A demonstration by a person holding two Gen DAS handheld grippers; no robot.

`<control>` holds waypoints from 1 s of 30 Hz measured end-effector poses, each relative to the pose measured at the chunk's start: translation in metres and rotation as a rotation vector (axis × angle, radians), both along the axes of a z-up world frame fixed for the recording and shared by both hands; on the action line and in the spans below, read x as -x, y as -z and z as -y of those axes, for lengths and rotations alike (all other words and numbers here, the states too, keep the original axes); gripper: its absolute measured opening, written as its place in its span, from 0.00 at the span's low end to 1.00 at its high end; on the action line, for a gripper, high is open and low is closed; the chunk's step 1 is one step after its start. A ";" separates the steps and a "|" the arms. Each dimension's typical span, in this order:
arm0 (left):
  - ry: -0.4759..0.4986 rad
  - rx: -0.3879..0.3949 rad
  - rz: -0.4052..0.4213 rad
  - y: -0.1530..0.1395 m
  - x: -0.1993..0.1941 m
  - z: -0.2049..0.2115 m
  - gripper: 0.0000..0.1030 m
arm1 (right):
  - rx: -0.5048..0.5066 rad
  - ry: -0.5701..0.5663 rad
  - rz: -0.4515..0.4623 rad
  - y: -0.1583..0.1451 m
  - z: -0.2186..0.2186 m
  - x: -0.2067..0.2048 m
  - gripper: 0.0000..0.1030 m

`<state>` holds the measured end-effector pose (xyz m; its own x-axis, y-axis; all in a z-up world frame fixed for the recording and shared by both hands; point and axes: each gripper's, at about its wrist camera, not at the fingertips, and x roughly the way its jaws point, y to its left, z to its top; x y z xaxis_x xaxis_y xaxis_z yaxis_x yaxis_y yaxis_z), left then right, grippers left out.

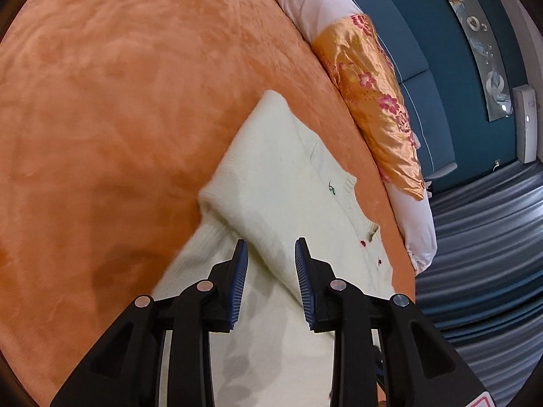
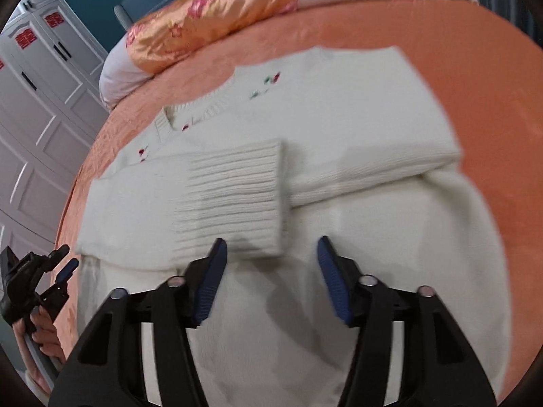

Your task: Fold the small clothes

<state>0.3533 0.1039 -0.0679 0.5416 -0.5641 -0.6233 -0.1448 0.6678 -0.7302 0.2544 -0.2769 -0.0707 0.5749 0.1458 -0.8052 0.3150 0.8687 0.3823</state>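
A cream knit sweater [image 2: 339, 118] lies flat on the orange blanket [image 2: 441, 34], neckline toward the pillows, with small red and green embroidery near the collar. Both sleeves are folded across its chest, and the ribbed cuff [image 2: 234, 200] of one lies on top in the middle. My right gripper [image 2: 272, 239] hovers open just below that cuff, with nothing between its pads. In the left wrist view my left gripper [image 1: 270, 240] is open over a folded edge of the sweater [image 1: 271, 156], gripping nothing. In the right wrist view the left gripper [image 2: 66, 259] sits at the sweater's left side, held by a hand [image 2: 44, 335].
An orange floral satin cover [image 2: 220, 10] and a pale pillow [image 2: 115, 74] lie along the head of the bed. A teal headboard [image 1: 424, 51] and grey curtain [image 1: 485, 237] stand beyond. White wardrobe doors [image 2: 40, 108] are at the left.
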 end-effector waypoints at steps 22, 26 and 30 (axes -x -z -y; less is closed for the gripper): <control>0.032 -0.353 0.169 0.026 -0.002 0.048 0.26 | 0.077 0.014 0.204 -0.021 0.045 -0.028 0.03; 0.029 -0.342 0.186 0.027 -0.001 0.047 0.27 | 0.110 0.054 0.091 0.009 0.050 -0.039 0.01; 0.020 -0.287 0.193 0.029 0.000 0.040 0.27 | 0.111 0.114 0.217 -0.039 0.031 -0.008 0.03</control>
